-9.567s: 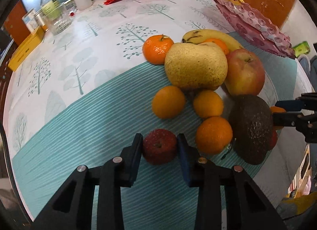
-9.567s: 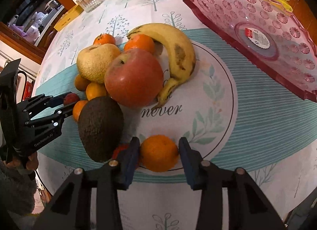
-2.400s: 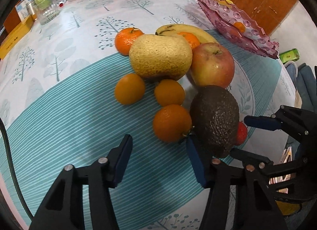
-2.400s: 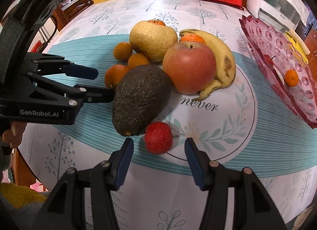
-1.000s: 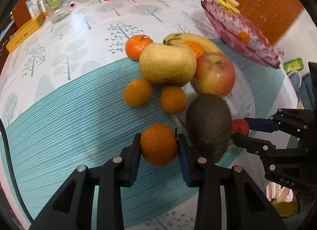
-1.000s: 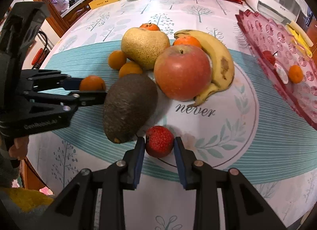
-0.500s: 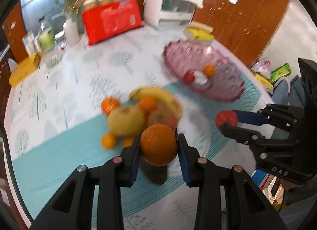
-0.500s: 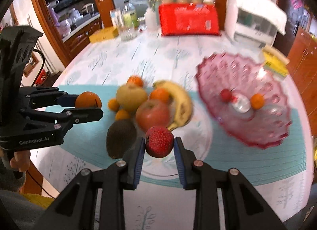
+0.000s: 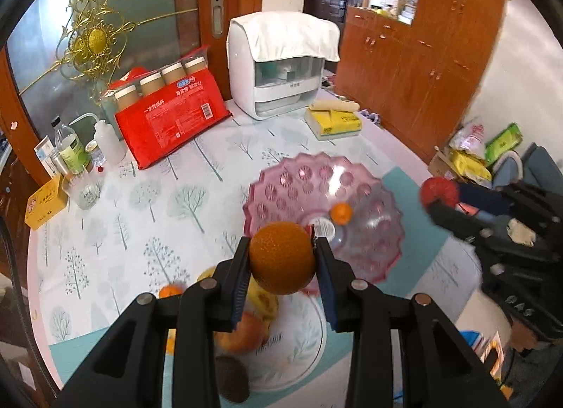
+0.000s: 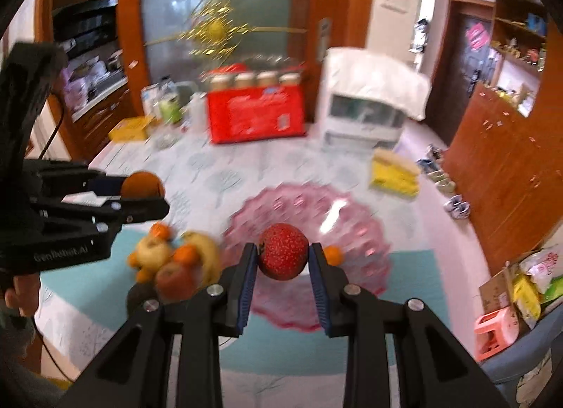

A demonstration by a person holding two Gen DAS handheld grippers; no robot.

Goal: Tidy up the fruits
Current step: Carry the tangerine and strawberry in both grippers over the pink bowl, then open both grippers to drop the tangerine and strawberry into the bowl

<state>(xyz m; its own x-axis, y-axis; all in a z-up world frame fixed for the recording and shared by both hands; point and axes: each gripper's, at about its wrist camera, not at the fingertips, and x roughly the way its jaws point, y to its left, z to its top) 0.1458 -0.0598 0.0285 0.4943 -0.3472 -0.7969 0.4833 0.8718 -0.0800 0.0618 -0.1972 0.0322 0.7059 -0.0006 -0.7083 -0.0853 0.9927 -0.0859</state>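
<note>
My left gripper (image 9: 282, 271) is shut on an orange (image 9: 282, 257) and holds it high above the table, over the near edge of the pink glass fruit plate (image 9: 281, 190). My right gripper (image 10: 282, 269) is shut on a red bumpy lychee-like fruit (image 10: 283, 251), also held high over the pink plate (image 10: 352, 228). A small orange (image 9: 340, 213) lies on the plate. The pile of fruit (image 10: 169, 260), with a banana, an apple, oranges and an avocado, lies on the table left of the plate.
At the back of the table stand a red package (image 9: 172, 116), a white appliance (image 9: 281, 67), a yellow tissue pack (image 9: 332, 123), bottles (image 9: 70, 151) and a glass (image 9: 82, 190). Wooden cabinets (image 9: 422, 67) line the right wall.
Both grippers have risen well above the table with their fruit and moved toward the pink plate. The fruit pile now lies below and behind them.
</note>
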